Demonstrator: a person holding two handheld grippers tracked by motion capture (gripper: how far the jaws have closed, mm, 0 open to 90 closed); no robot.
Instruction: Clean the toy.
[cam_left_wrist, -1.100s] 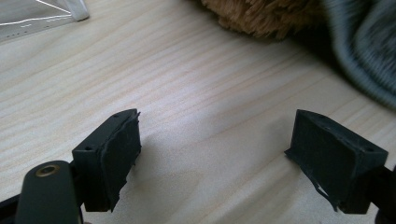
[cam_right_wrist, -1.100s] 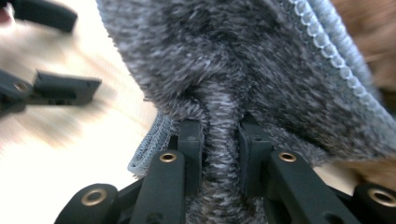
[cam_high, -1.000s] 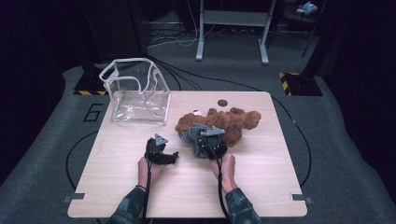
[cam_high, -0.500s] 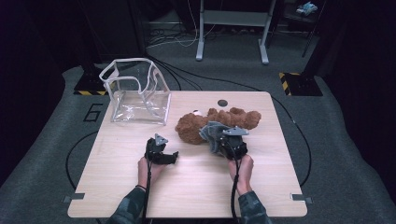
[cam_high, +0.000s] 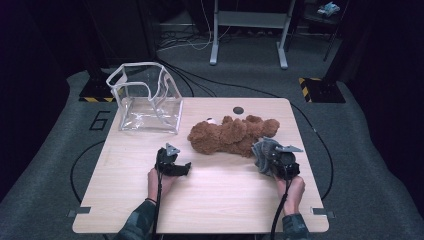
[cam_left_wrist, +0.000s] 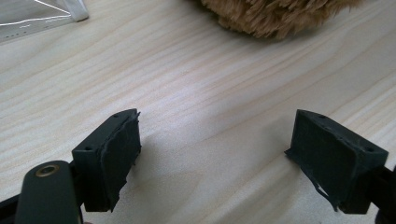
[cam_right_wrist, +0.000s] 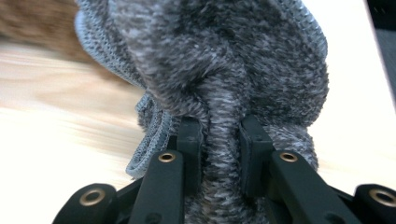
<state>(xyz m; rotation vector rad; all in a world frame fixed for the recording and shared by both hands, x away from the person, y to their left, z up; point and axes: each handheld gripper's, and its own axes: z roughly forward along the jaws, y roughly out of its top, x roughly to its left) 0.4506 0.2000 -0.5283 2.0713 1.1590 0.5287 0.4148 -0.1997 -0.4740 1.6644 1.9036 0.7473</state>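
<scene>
Wooden table (cam_high: 215, 200): bunched grey cloth (cam_high: 263, 152) rises upright between right gripper (cam_high: 276, 161) jaws.

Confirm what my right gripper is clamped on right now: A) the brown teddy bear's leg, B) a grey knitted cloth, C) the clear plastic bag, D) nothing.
B: in the right gripper view the right gripper pinches a bunched fold of the grey knitted cloth between its jaws, while the brown teddy bear lies apart on the table.
</scene>
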